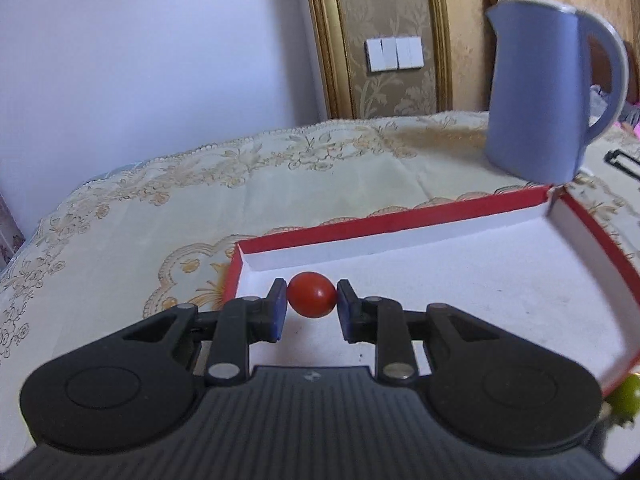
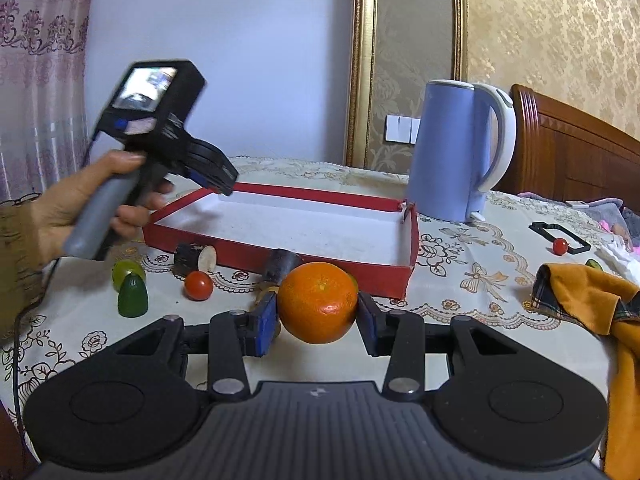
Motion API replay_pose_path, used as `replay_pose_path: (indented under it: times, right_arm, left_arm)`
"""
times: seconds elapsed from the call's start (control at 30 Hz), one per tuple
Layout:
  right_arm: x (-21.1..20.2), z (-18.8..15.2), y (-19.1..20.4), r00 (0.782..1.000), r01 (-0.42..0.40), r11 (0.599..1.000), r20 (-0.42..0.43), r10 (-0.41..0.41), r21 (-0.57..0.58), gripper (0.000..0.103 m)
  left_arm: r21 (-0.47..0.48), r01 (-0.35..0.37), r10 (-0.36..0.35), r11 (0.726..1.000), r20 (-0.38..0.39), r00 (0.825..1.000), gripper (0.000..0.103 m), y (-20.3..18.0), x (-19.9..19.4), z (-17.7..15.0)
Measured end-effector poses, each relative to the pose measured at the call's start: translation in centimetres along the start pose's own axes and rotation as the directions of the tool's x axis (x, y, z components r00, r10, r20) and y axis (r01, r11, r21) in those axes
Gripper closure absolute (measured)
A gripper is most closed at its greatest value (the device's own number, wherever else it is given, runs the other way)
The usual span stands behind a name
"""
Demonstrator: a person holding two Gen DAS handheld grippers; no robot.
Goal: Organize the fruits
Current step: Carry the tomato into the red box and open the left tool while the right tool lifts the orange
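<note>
tray [image 2: 280, 232] looks empty, nothing sorted yet. left gripper [image 1: 312, 306] clenched on a tomato [image 1: 312, 294] over the tray's near-left corner; right gripper [image 2: 318, 316] grasping an orange [image 2: 318, 306] just short of the front wall. left on the cloth: tomato two [image 2: 198, 285], a far tomato [image 2: 560, 246], green fruits [image 2: 132, 290]. tray floor wide open; low red walls to clear, kettle [image 2: 452, 152] behind the far corner.

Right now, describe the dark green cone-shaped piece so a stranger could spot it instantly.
Start at the red tray in front of the blue kettle. Off its near left corner, on the tablecloth, stands the dark green cone, just in front of a yellow-green fruit. It is pointed and upright, unlike the round red tomato to its right.
</note>
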State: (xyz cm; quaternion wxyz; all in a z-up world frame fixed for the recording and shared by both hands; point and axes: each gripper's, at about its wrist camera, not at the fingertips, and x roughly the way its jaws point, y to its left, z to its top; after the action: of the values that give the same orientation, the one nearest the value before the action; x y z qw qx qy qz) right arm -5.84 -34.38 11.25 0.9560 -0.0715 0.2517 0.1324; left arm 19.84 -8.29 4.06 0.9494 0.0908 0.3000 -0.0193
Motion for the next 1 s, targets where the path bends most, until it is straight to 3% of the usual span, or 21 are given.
replay_pose_path:
  times: [0.3,0.37,0.43,0.47,0.7,0.83,1.0]
  right_arm:
    - [0.8,-0.2,0.0,1.0,0.003,1.0,-0.02,-0.003,0.002,0.062]
    - [0.9,-0.2,0.1,1.0,0.001,1.0,-0.024,-0.001,0.004,0.062]
    - [0.9,-0.2,0.3,1.0,-0.003,1.0,-0.025,0.003,0.002,0.062]
    - [1.0,-0.2,0.3,1.0,-0.002,1.0,-0.026,0.002,0.001,0.062]
    - [1.1,0.1,0.5,1.0,-0.006,1.0,-0.017,0.006,0.001,0.062]
    - [1.3,0.1,0.5,1.0,-0.008,1.0,-0.011,0.008,0.006,0.062]
    - [2.0,0.7,0.4,1.0,-0.021,0.999,-0.001,0.021,0.028,0.062]
  left_arm:
    - [-0.015,0.011,-0.012,1.0,-0.073,0.997,0.077,-0.7,2.3,-0.5]
    - [-0.023,0.009,-0.011,1.0,-0.073,0.997,0.067,-0.5,2.1,-0.6]
    - [-0.023,0.004,-0.005,1.0,-0.044,0.999,0.044,-0.3,1.5,-0.4]
    - [-0.019,-0.005,0.005,1.0,-0.033,0.999,0.042,-0.2,1.1,-0.4]
    - [-0.048,-0.064,0.066,0.997,0.052,0.996,0.04,1.6,-4.6,-0.9]
    - [-0.114,-0.069,0.079,0.991,0.088,0.993,0.015,3.3,-9.5,-4.0]
    - [-0.135,-0.128,0.148,0.983,0.154,0.977,0.013,3.2,-13.0,-8.9]
